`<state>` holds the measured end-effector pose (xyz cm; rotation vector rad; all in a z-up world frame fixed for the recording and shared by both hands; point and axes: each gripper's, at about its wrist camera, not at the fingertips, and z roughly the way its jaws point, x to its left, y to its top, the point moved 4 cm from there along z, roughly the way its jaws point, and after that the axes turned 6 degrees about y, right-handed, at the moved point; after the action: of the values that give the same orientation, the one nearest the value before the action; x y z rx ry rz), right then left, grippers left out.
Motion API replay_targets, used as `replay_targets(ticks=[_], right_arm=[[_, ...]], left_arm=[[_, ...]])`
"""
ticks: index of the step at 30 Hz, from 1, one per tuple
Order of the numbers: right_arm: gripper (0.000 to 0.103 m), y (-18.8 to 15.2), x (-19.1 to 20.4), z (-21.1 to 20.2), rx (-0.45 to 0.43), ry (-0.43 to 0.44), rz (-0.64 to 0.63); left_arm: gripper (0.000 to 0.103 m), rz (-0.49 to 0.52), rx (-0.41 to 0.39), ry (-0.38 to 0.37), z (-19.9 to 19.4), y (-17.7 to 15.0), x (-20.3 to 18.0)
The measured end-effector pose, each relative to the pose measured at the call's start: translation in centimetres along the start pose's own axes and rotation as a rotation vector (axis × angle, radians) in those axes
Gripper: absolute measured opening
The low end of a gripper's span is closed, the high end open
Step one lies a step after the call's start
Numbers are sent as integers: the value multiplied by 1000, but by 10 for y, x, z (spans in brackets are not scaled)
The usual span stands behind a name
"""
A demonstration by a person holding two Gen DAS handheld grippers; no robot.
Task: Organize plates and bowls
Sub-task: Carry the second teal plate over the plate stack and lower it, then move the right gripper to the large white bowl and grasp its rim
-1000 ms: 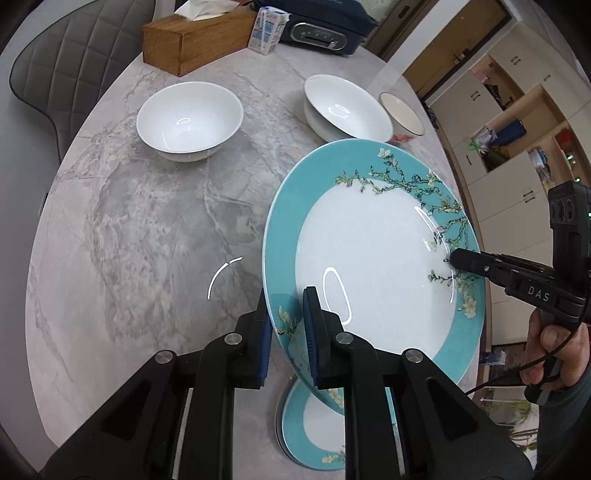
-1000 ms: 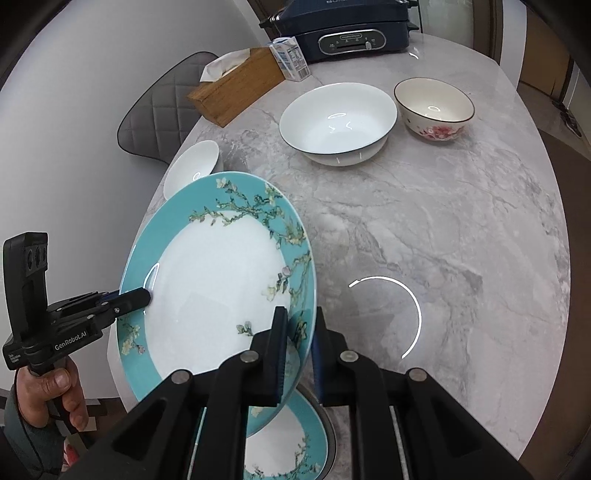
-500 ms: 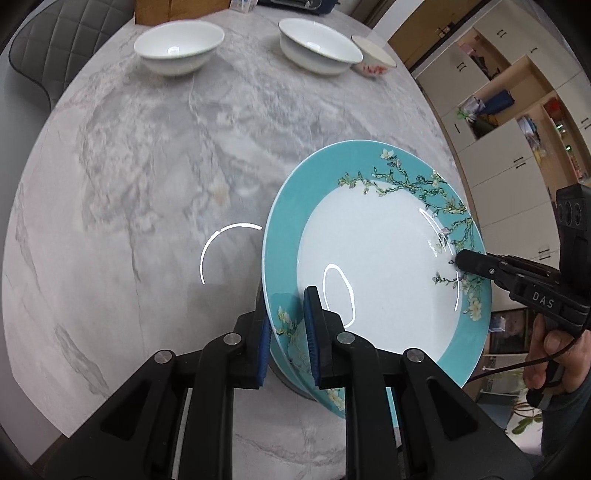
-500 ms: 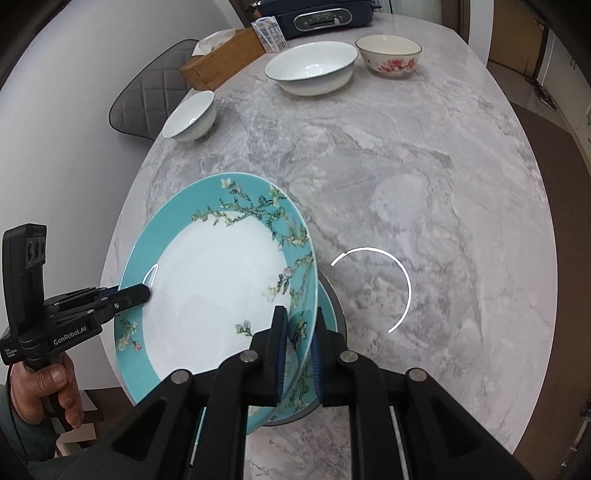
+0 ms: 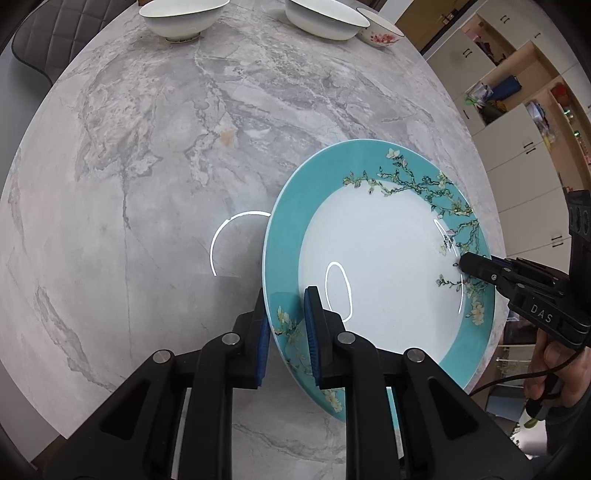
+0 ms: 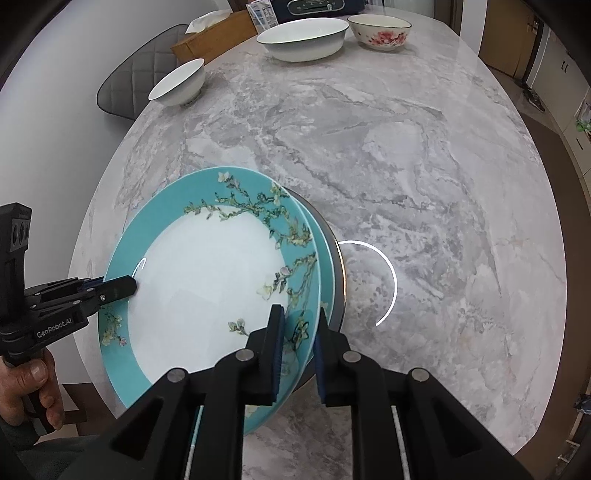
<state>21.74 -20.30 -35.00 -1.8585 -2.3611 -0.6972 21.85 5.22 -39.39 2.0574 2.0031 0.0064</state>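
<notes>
A turquoise plate with a blossom-branch pattern (image 5: 373, 266) is held tilted by both grippers at opposite rims. My left gripper (image 5: 286, 328) is shut on its near rim; it also shows in the right wrist view (image 6: 125, 290). My right gripper (image 6: 297, 339) is shut on the other rim of the plate (image 6: 207, 291); it shows in the left wrist view (image 5: 467, 264). Just under the plate, the rims of a matching turquoise plate (image 6: 324, 266) and a grey plate (image 6: 338, 273) show; whether they touch the held plate I cannot tell.
On the marble table (image 6: 406, 166) at the far end stand a small white bowl (image 6: 179, 83), a wide white bowl (image 6: 303, 38) and a flowered bowl (image 6: 380, 31). A wooden tissue box (image 6: 214, 35) and a dark appliance sit behind them. A grey chair (image 6: 136, 85) stands at the left edge.
Both grippers have carried the turquoise plate back toward the near table end and lowered it over the stacked plates. The bowls now lie farther away.
</notes>
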Motion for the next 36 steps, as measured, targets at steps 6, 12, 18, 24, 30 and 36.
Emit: replay_targets(ticks=[6,12,18,24,30,36], right_arm=[[17,-1,-6,5,-2,-26,-3],[18,-1,-7,9,-3,-55,-34],[20,-3,-7,17,6,-76,-48],[24,0,-4,21,8,-100,-82],[62,2,0,11,-32,-107,-85],[103,16,-10,-28,-147,-107,-55]], left_arm=[[16,8,3,7,9,3,-4],[16,11,5,11,13,4,-5],[16,14,-7,17,13,4,-6],[25,13,-12,5,14,8,-5],[69,-59,-51,-14,-3,9,7],[103,-167,-93,-50,-31,33,35]])
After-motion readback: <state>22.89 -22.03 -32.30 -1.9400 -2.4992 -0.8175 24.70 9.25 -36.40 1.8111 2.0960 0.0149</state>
